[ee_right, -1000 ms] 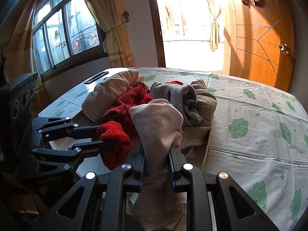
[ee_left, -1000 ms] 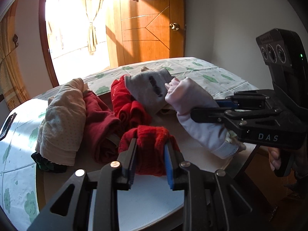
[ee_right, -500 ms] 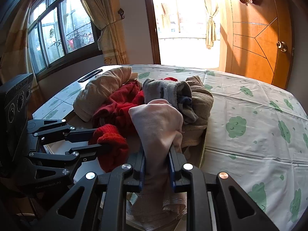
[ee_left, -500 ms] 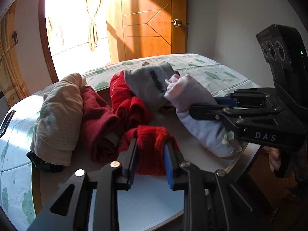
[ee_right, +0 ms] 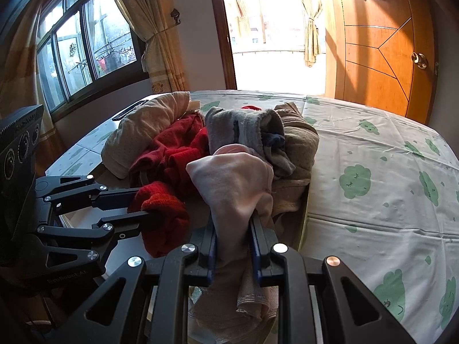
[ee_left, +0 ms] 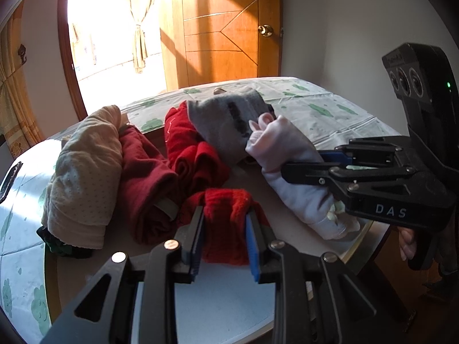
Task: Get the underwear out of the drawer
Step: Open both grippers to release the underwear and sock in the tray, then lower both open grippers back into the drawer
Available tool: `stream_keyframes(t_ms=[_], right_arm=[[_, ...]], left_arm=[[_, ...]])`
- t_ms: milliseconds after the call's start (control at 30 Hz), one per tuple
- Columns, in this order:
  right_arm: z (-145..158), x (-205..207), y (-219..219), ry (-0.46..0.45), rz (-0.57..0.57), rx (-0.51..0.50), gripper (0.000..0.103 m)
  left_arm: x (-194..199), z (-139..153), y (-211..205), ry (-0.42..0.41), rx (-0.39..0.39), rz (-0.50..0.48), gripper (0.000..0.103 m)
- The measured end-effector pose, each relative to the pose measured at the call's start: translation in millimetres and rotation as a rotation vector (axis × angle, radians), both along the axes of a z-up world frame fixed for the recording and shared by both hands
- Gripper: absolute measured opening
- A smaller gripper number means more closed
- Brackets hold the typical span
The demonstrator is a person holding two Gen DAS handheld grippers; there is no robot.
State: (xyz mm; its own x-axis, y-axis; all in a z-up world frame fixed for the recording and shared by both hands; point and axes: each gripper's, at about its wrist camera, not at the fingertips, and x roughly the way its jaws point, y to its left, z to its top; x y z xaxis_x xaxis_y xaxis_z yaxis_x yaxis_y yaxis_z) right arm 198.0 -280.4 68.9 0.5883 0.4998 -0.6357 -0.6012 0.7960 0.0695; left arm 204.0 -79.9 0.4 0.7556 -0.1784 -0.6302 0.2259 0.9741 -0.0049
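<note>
A bright red piece of underwear sits between the blue pads of my left gripper. The pads press on it and the jaws are opening slightly. From the right wrist view the same red piece and left gripper show at the left. My right gripper is shut on a pale pink piece of underwear, which stands up above its fingers and hangs below them. In the left wrist view the right gripper grips that pink piece from the right. Both pieces are just above the open drawer.
Rolled clothes fill the drawer's far side: a beige roll, a dark red one, a red one, a grey one. A bed with a cloud-print sheet lies beyond and to the right. A wooden door stands behind.
</note>
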Motion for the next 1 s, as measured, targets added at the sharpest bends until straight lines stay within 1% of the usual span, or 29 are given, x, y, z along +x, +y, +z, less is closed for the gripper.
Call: stream_keyframes(t_ms=[67, 233, 300, 333, 367, 400, 433, 467, 567, 667, 800, 867, 1000], right_arm=[[-1, 1, 0, 0.004, -0.001, 0.001, 0.022], [-3, 1, -3, 0.006, -0.011, 0.009, 0.022], [-3, -1, -4, 0.002, -0.011, 0.018, 0.022], [-3, -2, -5, 0.001, -0.011, 0.024, 0.025], [-2, -4, -6, -0.002, -0.014, 0.03, 0.032], [-1, -5, -8, -0.008, -0.021, 0.035, 0.037], [-1, -7, -10, -0.012, -0.026, 0.044, 0.047], [0, -9, -12, -0.012, -0.026, 0.056, 0.053], [2, -14, -14, -0.019, -0.024, 0.067, 0.056], [3, -20, -15, -0.023, -0.022, 0.068, 0.056], [4, -30, -19, -0.03, -0.022, 0.074, 0.058], [5, -36, -21, -0.036, -0.02, 0.081, 0.063], [5, -48, -23, -0.04, -0.019, 0.083, 0.064]], left_arm=[[0, 0, 0, -0.002, 0.002, 0.0, 0.032], [1, 0, 1, -0.006, 0.0, 0.0, 0.034], [1, 0, 2, -0.012, 0.002, 0.007, 0.041], [-1, 0, 3, -0.013, -0.002, 0.007, 0.043], [-1, 0, 3, -0.016, -0.005, 0.006, 0.047], [-3, 0, 3, -0.021, -0.004, 0.007, 0.051], [-5, 1, 3, -0.029, 0.001, 0.009, 0.054], [-7, 1, 3, -0.037, 0.003, 0.007, 0.058], [-12, 2, 1, -0.046, 0.007, -0.001, 0.061], [-17, 3, 1, -0.055, 0.0, 0.001, 0.069], [-25, 6, 1, -0.065, -0.008, -0.003, 0.069], [-28, 7, 1, -0.066, -0.012, -0.007, 0.07], [-38, 8, 0, -0.076, -0.013, -0.015, 0.075]])
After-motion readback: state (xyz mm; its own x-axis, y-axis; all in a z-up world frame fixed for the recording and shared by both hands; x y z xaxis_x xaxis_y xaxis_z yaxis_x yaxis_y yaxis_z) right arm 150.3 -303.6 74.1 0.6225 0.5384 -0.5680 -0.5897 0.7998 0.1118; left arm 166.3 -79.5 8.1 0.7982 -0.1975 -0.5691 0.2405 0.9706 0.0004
